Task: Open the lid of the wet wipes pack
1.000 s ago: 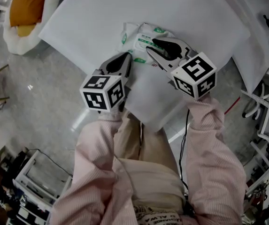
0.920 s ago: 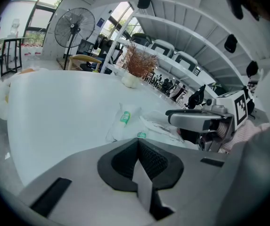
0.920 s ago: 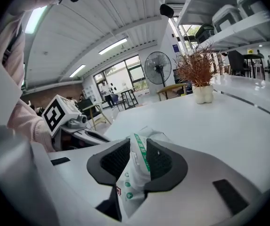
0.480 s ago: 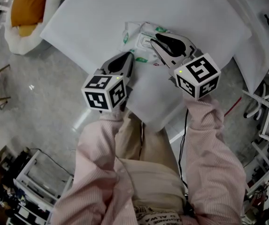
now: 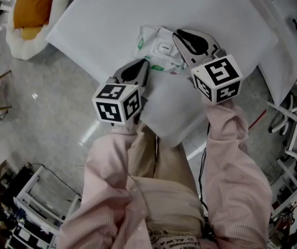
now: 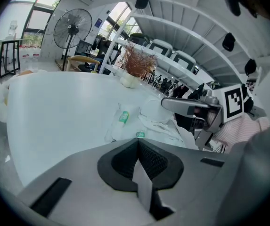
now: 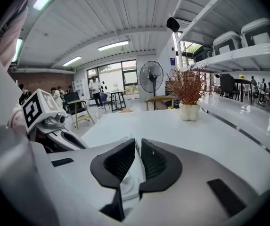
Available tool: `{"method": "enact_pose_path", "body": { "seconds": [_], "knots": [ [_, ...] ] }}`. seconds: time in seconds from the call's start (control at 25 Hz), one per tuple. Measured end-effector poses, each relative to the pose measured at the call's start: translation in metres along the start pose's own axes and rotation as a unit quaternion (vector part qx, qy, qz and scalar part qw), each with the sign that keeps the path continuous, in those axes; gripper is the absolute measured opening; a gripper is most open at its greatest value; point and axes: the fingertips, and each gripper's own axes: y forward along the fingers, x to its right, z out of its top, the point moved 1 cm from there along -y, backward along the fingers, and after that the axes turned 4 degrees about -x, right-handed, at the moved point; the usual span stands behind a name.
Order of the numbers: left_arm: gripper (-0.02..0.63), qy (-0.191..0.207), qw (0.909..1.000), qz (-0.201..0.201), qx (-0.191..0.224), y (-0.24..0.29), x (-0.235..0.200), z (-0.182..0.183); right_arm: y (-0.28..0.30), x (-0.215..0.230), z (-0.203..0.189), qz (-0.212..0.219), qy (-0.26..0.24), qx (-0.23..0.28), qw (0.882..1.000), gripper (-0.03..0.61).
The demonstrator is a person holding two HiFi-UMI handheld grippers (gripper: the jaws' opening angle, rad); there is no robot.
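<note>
Two grippers, head view: left gripper (image 5: 140, 64) and right gripper (image 5: 179, 35) both reach the wet wipes pack (image 5: 151, 43) on the counter (image 5: 112, 14); lid (image 5: 165, 48) just beside the right gripper's tips.
Left gripper view: jaws pressed together on pale film at the pack's near edge; pack directly ahead.
Right gripper view: jaws closing, narrow gap, white lid between them.

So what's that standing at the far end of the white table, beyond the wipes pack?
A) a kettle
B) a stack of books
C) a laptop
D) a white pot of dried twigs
D: the right gripper view shows a white pot of dried twigs standing alone on the table, with no laptop, books or kettle there.
</note>
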Motion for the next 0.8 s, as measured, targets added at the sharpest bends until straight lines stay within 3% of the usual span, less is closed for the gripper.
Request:
{"method": "enact_pose_path", "body": {
  "seconds": [0.6,0.8],
  "knots": [
    [0.0,0.001,1.0,0.005,-0.002,0.003,-0.003,0.002,0.02,0.027,-0.004,-0.046,0.004,-0.02,0.999,0.037],
    [0.0,-0.001,1.0,-0.003,0.001,0.001,-0.002,0.005,0.02,0.029,-0.001,-0.037,0.024,-0.024,0.999,0.037]
  ]
}}
